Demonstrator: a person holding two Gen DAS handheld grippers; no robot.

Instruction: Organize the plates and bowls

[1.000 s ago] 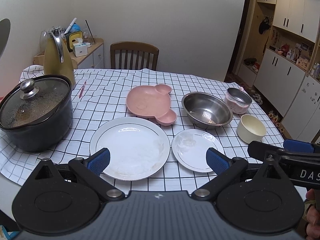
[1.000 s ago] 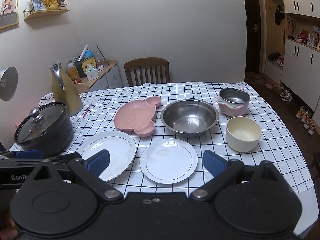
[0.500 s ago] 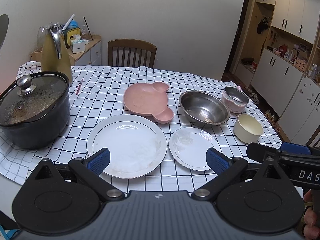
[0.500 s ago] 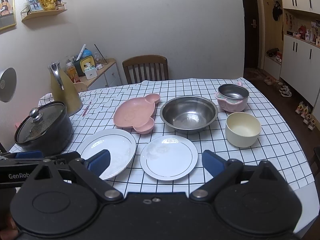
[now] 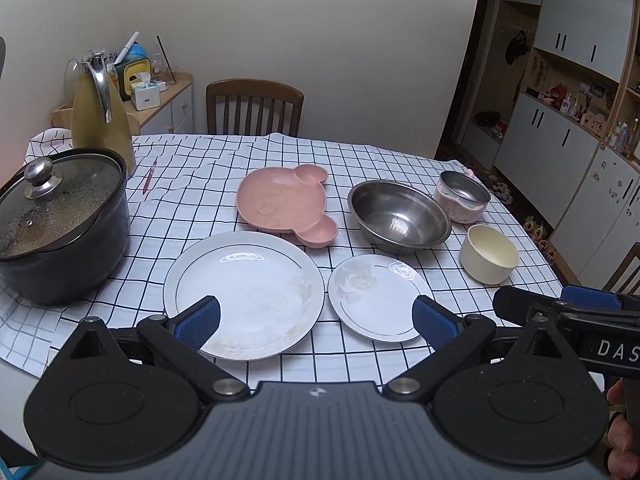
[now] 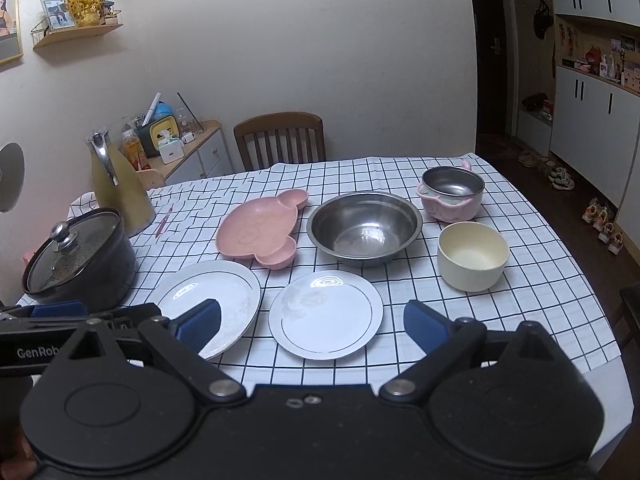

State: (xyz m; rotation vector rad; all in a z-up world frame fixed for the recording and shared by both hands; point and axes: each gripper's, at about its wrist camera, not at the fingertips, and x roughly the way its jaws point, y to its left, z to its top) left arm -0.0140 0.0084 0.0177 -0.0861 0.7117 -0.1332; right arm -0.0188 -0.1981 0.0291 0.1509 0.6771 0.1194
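Right now, all dishes sit on the counter (image 5: 392, 160) under its checked cloth (image 6: 532, 280).
Left tongs (image 5: 316, 320): mine, held above the near edge, blue pads spread wide apart, gripping nothing; they straddle the gap between the two white plates.
Right tongs (image 6: 314, 324): also mine, pads wide apart and empty, hovering over the near rim of the small plate.
Large plate (image 5: 244, 294): white with a thin dark ring, flat on the cloth, nearest the left tongs (a faint smear shows on its near side).
Small plate (image 6: 326, 314): white, just beside the large plate on its right, not touching it.
Pink tray (image 5: 286, 204): bear-shaped, behind the large plate, one ear lobe close to the plate's far rim.
Steel bowl (image 6: 365, 228): wide, upright, behind the small plate and right of the pink tray.
Pink bowl (image 6: 451, 192): steel-lined, behind and right of the steel bowl, near it.
Cream bowl (image 6: 473, 255): upright, right of the small plate, in front of the pink bowl.
Black pot (image 5: 60, 224): glass lid on, at the left end of the counter.
Yellow jug (image 5: 102, 120): upright behind the pot.
Chair (image 6: 280, 140): wooden, at the far side.
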